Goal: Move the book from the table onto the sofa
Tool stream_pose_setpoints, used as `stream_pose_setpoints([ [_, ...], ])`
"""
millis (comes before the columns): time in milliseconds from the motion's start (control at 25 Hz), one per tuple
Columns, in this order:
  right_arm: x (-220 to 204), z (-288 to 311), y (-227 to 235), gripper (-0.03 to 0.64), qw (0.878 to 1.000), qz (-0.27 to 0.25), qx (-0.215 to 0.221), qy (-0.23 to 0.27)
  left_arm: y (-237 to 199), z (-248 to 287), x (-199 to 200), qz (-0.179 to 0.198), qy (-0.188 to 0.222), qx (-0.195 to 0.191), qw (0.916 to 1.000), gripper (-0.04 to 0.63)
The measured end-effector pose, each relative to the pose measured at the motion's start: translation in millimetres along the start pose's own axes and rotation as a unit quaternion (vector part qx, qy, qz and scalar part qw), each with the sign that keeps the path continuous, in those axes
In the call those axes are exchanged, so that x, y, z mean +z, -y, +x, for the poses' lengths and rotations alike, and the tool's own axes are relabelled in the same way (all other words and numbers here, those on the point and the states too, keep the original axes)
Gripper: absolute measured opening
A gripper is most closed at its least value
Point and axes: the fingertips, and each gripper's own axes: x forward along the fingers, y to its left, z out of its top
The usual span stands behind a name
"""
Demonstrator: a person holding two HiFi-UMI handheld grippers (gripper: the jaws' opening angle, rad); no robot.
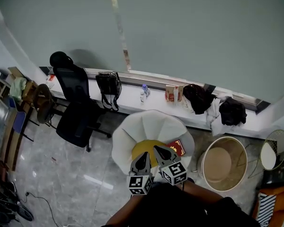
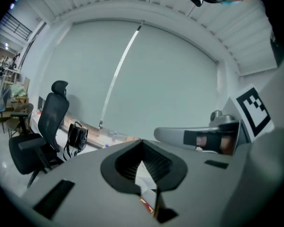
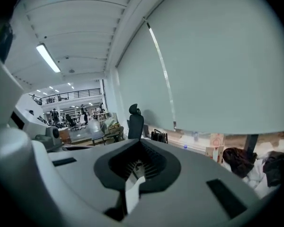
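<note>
We see a white sofa standing on the floor. On it lie a yellow cushion and, at its four o'clock, a red book. A round table stands at its three o'clock.

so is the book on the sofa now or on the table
On the sofa: the red book lies on the seat of the white sofa, beside the yellow cushion, not on the round table.

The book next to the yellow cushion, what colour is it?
The book is red; the head view shows it best.
</note>
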Motion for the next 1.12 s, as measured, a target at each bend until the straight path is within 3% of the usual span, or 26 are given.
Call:
stream_pose_setpoints([
  [160,24.2,-12.8,-16.1,0.015,0.999,-0.041,-0.015,0.031,11.9,-7.1,23.9,0.043,0.038,-0.007,0.9983,0.017],
  [320,21.5,-17.4,-27.0,0.015,0.996,-0.078,-0.018,0.036,11.9,-12.1,31.8,0.046,0.053,-0.001,0.9975,0.017],
  [680,5.7,-15.4,-41.8,0.015,0.997,-0.073,-0.019,0.021,-3.1,-30.5,27.9,0.04,0.057,0.022,0.9973,0.017],
  [1120,2.2,-7.0,-55.1,0.015,0.997,-0.079,-0.014,0.012,-6.7,-36.7,29.4,0.057,0.061,0.011,0.9964,0.017],
])
